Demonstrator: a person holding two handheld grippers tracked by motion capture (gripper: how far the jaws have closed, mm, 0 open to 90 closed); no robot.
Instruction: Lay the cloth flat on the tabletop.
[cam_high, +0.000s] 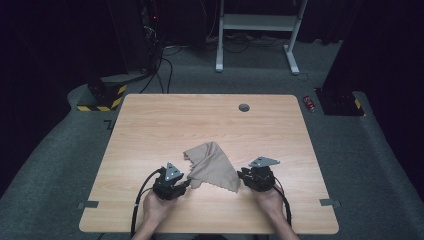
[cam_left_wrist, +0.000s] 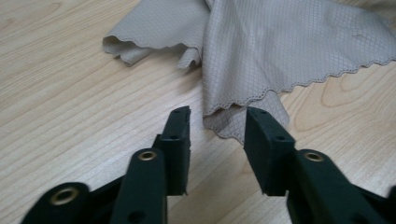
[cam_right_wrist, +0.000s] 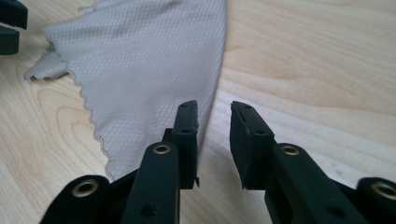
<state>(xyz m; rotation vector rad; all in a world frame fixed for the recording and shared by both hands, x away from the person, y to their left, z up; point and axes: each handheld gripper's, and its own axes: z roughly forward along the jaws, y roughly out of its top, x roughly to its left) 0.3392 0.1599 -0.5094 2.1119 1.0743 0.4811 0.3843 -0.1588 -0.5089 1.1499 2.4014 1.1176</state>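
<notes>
left gripper (cam_high: 186, 184) sits at the near-left corner of the beige cloth (cam_high: 212, 165), jaws spread, a scalloped corner (cam_left_wrist: 233, 122) lying just ahead between them. cloth fans out mid-table. right gripper (cam_high: 243, 175), jaws also spread, straddles the near-right edge, equally close.

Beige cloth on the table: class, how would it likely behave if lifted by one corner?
The cloth would probably hang limp, since it already lies in soft folds. It looks thin and finely woven, so likely light. Pushed across the wooden table, it would likely bunch rather than slide whole.
</notes>
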